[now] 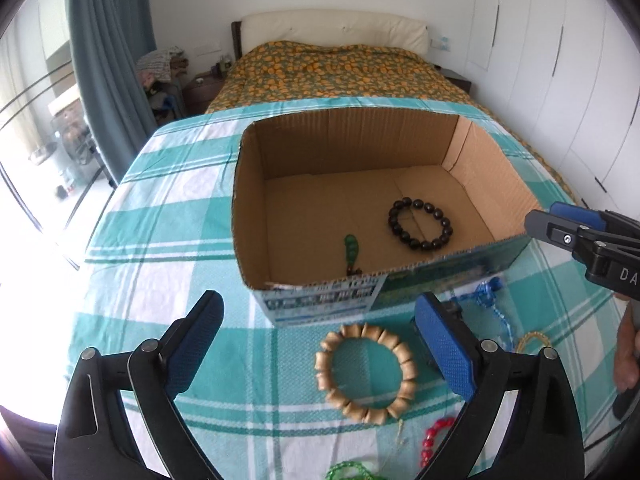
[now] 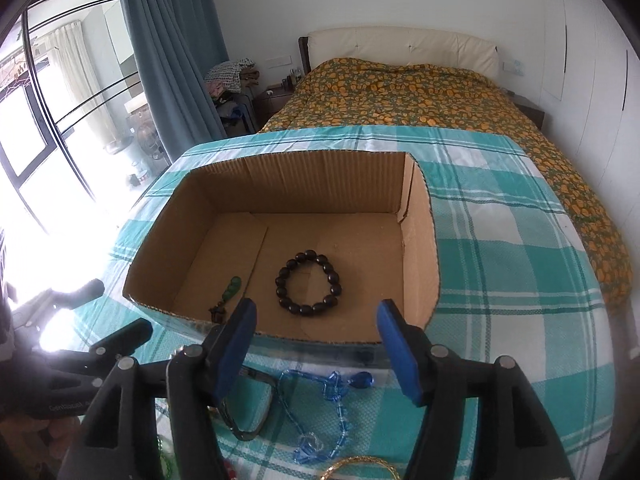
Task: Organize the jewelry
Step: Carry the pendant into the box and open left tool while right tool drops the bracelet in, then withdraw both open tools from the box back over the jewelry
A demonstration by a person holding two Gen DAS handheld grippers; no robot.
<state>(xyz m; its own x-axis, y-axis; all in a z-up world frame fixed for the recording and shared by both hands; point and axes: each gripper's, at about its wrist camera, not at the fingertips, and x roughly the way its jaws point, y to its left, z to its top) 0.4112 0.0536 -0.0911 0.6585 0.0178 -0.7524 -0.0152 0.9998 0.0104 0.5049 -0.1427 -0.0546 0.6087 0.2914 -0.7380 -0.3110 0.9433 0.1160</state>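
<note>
Box: the cardboard box (image 1: pixel 256 200) sits open-topped on the checked tabletop (image 1: pixel 160 232), the collecting place, by the look of it.
Already inside: a dark bead bracelet (image 1: pixel 420 225) lies flat on the box floor, a green pendant (image 1: pixel 351 249) near the front wall; both look sorted.
Waiting outside: the pale wooden bracelet (image 1: pixel 366 374) lies just in front of the box, a red bead string (image 1: pixel 434 438) and green beads (image 1: pixel 348 470) nearer the camera.
More waiting: a blue crystal necklace (image 2: pixel 320 412), a dark metal ring (image 2: pixel 250 408) and a gold bangle (image 2: pixel 360 468) stay on the cloth.
Left gripper (image 1: pixel 320 348): fingers spread wide, holding nothing, flanking the wooden bracelet from above, likely its next pick.
Right gripper (image 2: pixel 316 344): fingers parted, empty, hanging over the blue necklace by the box's front wall.
Why open: both look ready for a fresh grab.
</note>
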